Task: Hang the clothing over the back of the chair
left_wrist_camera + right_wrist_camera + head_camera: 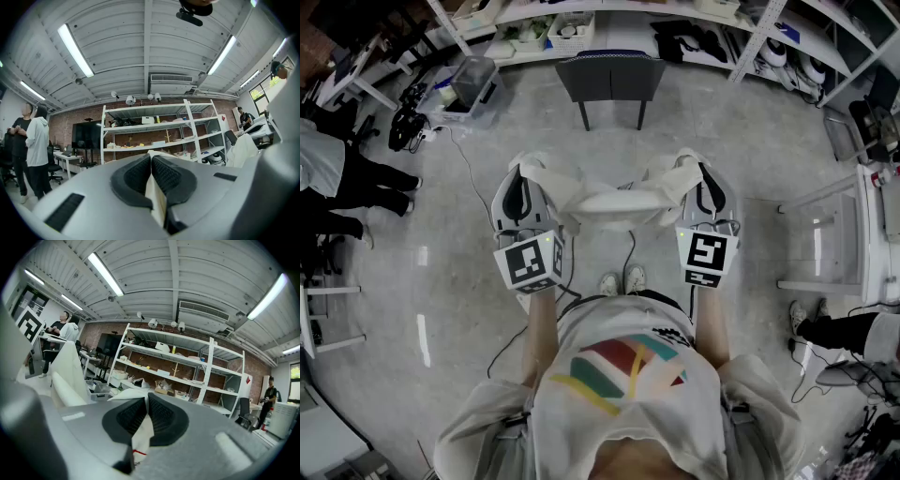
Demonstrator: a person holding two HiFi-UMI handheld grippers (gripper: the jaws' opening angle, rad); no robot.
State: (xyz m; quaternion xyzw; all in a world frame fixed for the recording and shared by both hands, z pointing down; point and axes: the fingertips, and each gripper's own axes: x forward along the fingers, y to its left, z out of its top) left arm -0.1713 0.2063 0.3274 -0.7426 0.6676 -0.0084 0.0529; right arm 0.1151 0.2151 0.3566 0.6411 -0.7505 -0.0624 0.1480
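A white garment (614, 202) hangs stretched between my two grippers, in front of my chest and above the floor. My left gripper (528, 180) is shut on its left end, and cream cloth (156, 199) is pinched between the dark pads. My right gripper (698, 178) is shut on the right end, where white fabric with a red-stitched tag (140, 439) shows between the pads. The dark grey chair (609, 82) stands ahead of the garment with its back toward me, well clear of both grippers.
Metal shelving (694, 28) with boxes and shoes runs along the far wall behind the chair. A clear plastic bin (472, 89) sits left of the chair. A white table frame (825, 244) stands at the right. People (337, 178) stand at the left; a cable (473, 187) trails on the floor.
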